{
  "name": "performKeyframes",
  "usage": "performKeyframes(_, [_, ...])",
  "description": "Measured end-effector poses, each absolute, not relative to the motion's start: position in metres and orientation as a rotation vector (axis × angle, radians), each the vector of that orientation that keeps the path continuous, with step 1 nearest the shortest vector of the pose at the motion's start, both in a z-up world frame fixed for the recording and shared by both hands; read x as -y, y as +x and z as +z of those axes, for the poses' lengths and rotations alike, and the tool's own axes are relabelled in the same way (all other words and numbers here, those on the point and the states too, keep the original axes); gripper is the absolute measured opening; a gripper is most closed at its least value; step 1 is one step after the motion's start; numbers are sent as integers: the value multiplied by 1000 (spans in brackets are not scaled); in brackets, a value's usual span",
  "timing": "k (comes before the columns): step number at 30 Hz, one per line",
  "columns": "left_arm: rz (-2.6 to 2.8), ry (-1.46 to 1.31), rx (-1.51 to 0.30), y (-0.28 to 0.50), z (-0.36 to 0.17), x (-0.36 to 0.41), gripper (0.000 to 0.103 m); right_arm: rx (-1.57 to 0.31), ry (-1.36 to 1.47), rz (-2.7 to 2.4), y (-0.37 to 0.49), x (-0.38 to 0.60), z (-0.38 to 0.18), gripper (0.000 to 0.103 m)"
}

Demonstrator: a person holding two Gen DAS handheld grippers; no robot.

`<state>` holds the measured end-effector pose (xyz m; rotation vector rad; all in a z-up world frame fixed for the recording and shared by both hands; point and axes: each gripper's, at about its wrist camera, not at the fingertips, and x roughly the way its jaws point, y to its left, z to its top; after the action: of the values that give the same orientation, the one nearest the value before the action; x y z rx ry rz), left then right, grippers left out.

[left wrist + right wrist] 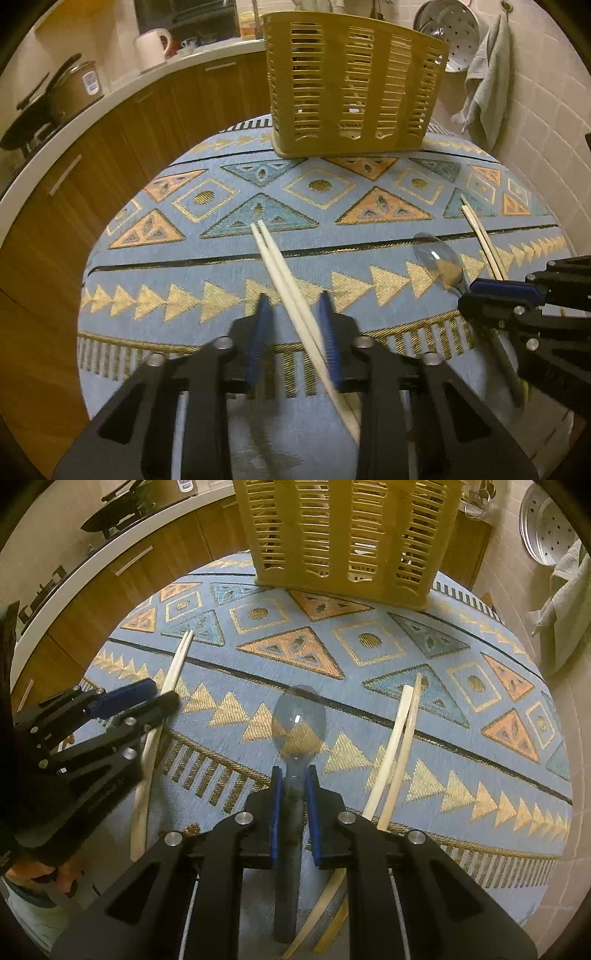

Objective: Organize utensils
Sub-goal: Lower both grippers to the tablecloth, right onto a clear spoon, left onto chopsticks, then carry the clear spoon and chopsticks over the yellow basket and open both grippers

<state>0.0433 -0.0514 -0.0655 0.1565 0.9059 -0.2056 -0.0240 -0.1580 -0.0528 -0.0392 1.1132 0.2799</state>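
Pair of pale chopsticks [284, 280] flat on the patterned cloth, side by side and touching, tips pointing away, running between the fingers of the left gripper [295, 317] and nearer its right finger. Clear-bowled spoon [298, 723] with a dark handle, bowl up, lying straight ahead of the right gripper [294, 794], neck framed by both blue pads, handle passing back beneath it. Second pair of chopsticks [397, 746] just right of that gripper, crossing near the far ends, spreading toward the near ends. Yellow slotted utensil basket [351, 535] upright, empty-looking, well beyond both grippers at the far edge.
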Motion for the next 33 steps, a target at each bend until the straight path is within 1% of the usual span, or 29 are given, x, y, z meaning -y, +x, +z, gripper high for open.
performKeyframes(2, [-251,94,-917,47,-64,39,12,-1117,-19,286,-24,161,-52,11])
performKeyframes(4, [-306,64,-928,50,-64,29,11,-1126,8,296,-23,165,-52,11])
performKeyframes(9, [-412,40,-990,55,-62,18,11,-1143,49,313,-21,171,-51,11])
performKeyframes(15, [-418,126,-1072,68,-59,30,13,-1192,34,315,-12,168,-51,11])
performKeyframes(17, [-421,145,-1095,71,-60,34,18,-1219,24,317,-8,166,-51,11])
performKeyframes(22, [-404,253,-1126,76,-61,49,18,-1251,-49,313,-4,156,-51,11])
performKeyframes(24, [-384,309,-1122,76,-62,55,12,-1250,-87,303,-5,151,-50,11])
performKeyframes(27, [-345,278,-1111,77,-61,52,10,-1230,-118,308,-7,145,-50,10])
performKeyframes(29, [-332,226,-1033,74,-53,45,10,-1210,-95,342,-10,146,-50,10])
performKeyframes(33, [-360,110,-922,66,-32,32,10,-1094,-29,422,-17,154,-32,10])
